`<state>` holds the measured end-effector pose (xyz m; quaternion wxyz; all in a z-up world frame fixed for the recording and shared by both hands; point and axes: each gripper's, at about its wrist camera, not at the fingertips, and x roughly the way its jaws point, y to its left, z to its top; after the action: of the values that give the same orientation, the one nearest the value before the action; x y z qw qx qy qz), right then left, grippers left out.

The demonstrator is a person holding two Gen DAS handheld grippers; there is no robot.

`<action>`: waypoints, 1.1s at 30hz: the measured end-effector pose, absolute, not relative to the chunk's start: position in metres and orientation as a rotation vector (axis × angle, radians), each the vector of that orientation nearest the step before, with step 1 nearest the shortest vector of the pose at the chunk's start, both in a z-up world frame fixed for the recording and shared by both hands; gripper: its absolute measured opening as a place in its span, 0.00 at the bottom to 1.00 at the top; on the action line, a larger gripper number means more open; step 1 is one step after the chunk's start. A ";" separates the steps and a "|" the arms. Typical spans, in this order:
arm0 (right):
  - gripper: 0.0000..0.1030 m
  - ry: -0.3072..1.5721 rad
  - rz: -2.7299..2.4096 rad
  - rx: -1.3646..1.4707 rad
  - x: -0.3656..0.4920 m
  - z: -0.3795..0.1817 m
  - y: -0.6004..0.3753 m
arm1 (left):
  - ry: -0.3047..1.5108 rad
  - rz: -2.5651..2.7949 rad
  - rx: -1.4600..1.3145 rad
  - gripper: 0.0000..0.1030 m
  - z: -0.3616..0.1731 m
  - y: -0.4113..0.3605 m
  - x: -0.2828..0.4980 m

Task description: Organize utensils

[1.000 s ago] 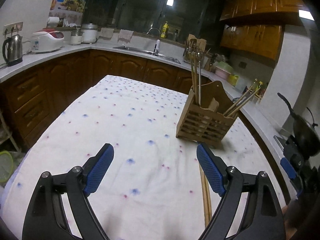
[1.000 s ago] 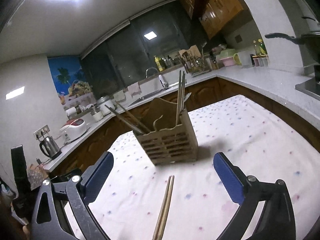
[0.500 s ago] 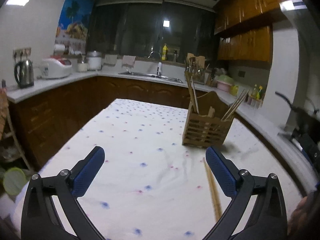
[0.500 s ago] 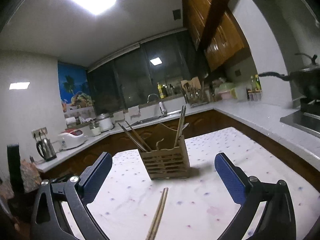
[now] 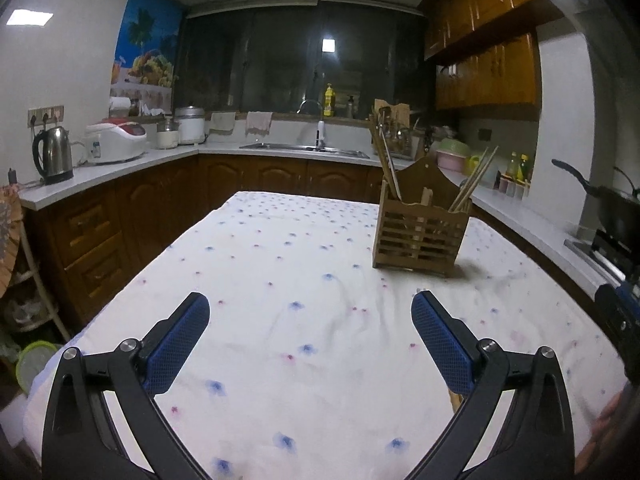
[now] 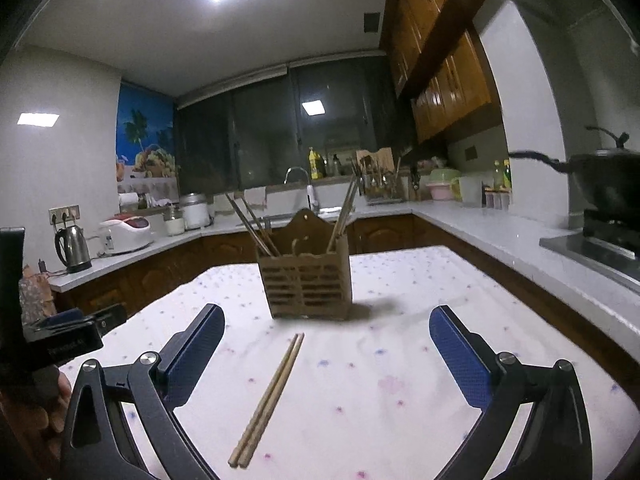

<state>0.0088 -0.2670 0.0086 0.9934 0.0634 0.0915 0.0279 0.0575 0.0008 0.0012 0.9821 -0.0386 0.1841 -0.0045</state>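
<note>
A slatted wooden utensil holder [image 5: 420, 232] [image 6: 306, 284] stands upright on the white dotted tablecloth [image 5: 280, 264], with chopsticks [image 6: 256, 224] leaning out of its left and right compartments. One loose pair of chopsticks [image 6: 268, 396] lies flat on the cloth in front of the holder. My right gripper [image 6: 327, 314] hovers open over that pair, the fingers to either side and not touching it. My left gripper [image 5: 310, 304] is open wide above bare cloth, left of the holder and short of it. In the left wrist view the loose pair is almost wholly hidden behind the right finger.
Dark wood cabinets and a pale counter [image 5: 120, 168] wrap around the table, carrying a kettle [image 5: 54, 156], a rice cooker [image 5: 116, 142] and a sink [image 5: 304, 146]. A black wok [image 6: 608, 188] sits on the stove at the right. A hand [image 6: 52, 400] shows at the left edge.
Both views have levelled out and drawn back, so the holder looks smaller and farther. The left jaws stand a little wider. The loose chopsticks slid behind the left gripper's right finger.
</note>
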 end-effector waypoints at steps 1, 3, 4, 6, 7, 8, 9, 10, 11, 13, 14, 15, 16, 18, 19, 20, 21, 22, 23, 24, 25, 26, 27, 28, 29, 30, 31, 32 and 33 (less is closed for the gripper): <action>1.00 0.184 0.056 0.127 0.008 0.007 -0.267 | 0.369 -0.008 -0.070 1.00 0.000 -0.001 0.057; 1.00 0.183 0.058 0.118 0.006 0.006 -0.265 | 0.369 -0.007 -0.057 1.00 -0.003 -0.006 0.055; 1.00 0.182 0.058 0.112 0.005 0.005 -0.264 | 0.368 -0.006 -0.051 1.00 -0.004 -0.008 0.054; 1.00 0.180 0.059 0.101 0.003 0.005 -0.262 | 0.364 -0.004 -0.034 1.00 -0.006 -0.012 0.053; 1.00 0.180 0.059 0.098 0.003 0.004 -0.262 | 0.361 -0.001 -0.025 1.00 -0.006 -0.014 0.053; 1.00 0.180 0.059 0.095 0.002 0.003 -0.261 | 0.359 0.000 -0.018 1.00 -0.006 -0.015 0.053; 1.00 0.183 0.060 0.093 0.002 0.002 -0.261 | 0.356 0.001 -0.012 1.00 -0.007 -0.017 0.052; 1.00 0.188 0.060 0.090 0.002 0.001 -0.261 | 0.354 0.001 -0.003 1.00 -0.008 -0.019 0.052; 1.00 0.194 0.057 0.088 0.002 -0.001 -0.260 | 0.355 0.000 0.003 1.00 -0.009 -0.020 0.051; 1.00 0.209 0.057 0.090 0.003 -0.004 -0.261 | 0.358 -0.003 0.012 1.00 -0.011 -0.023 0.050; 1.00 0.210 0.057 0.091 0.002 -0.005 -0.261 | 0.358 -0.004 0.017 1.00 -0.012 -0.024 0.050; 1.00 0.212 0.057 0.090 0.002 -0.006 -0.261 | 0.359 -0.004 0.022 1.00 -0.013 -0.026 0.050; 1.00 0.214 0.057 0.088 0.002 -0.007 -0.261 | 0.360 -0.005 0.026 1.00 -0.014 -0.026 0.049; 1.00 0.217 0.055 0.084 0.002 -0.009 -0.261 | 0.363 -0.006 0.033 1.00 -0.016 -0.028 0.049; 1.00 0.217 0.055 0.084 0.002 -0.009 -0.261 | 0.364 -0.006 0.036 1.00 -0.016 -0.029 0.049; 1.00 0.216 0.056 0.086 0.002 -0.009 -0.261 | 0.365 -0.006 0.038 1.00 -0.017 -0.030 0.049; 1.00 0.218 0.057 0.087 0.003 -0.009 -0.261 | 0.366 -0.006 0.039 1.00 -0.017 -0.030 0.049; 1.00 0.221 0.056 0.087 0.003 -0.009 -0.261 | 0.367 -0.006 0.039 1.00 -0.018 -0.030 0.049; 1.00 0.220 0.053 0.086 0.002 -0.010 -0.261 | 0.366 -0.006 0.037 1.00 -0.018 -0.030 0.049; 1.00 0.221 0.051 0.086 0.002 -0.011 -0.261 | 0.366 -0.006 0.037 1.00 -0.018 -0.030 0.049; 1.00 0.219 0.050 0.087 0.001 -0.013 -0.261 | 0.366 -0.007 0.036 1.00 -0.018 -0.030 0.049; 1.00 0.217 0.049 0.087 0.000 -0.014 -0.261 | 0.366 -0.008 0.033 1.00 -0.018 -0.030 0.050; 1.00 0.215 0.047 0.088 0.000 -0.015 -0.261 | 0.367 -0.008 0.032 1.00 -0.019 -0.030 0.050; 1.00 0.213 0.047 0.088 0.000 -0.016 -0.261 | 0.367 -0.008 0.032 1.00 -0.020 -0.030 0.050; 1.00 0.213 0.048 0.088 0.000 -0.016 -0.262 | 0.365 -0.007 0.032 1.00 -0.020 -0.031 0.050; 1.00 0.211 0.049 0.088 0.000 -0.017 -0.262 | 0.362 -0.006 0.033 1.00 -0.020 -0.031 0.049; 1.00 0.207 0.049 0.088 -0.001 -0.017 -0.262 | 0.359 -0.006 0.034 1.00 -0.020 -0.031 0.049; 1.00 0.203 0.049 0.087 -0.001 -0.017 -0.262 | 0.356 -0.007 0.035 1.00 -0.021 -0.031 0.049; 1.00 0.200 0.049 0.086 -0.002 -0.017 -0.262 | 0.353 -0.007 0.036 1.00 -0.021 -0.031 0.049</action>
<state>-0.0018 -0.2623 -0.0173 0.9938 0.0430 0.0996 0.0243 0.0493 -0.0311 -0.0213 0.9843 0.0181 0.1756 -0.0033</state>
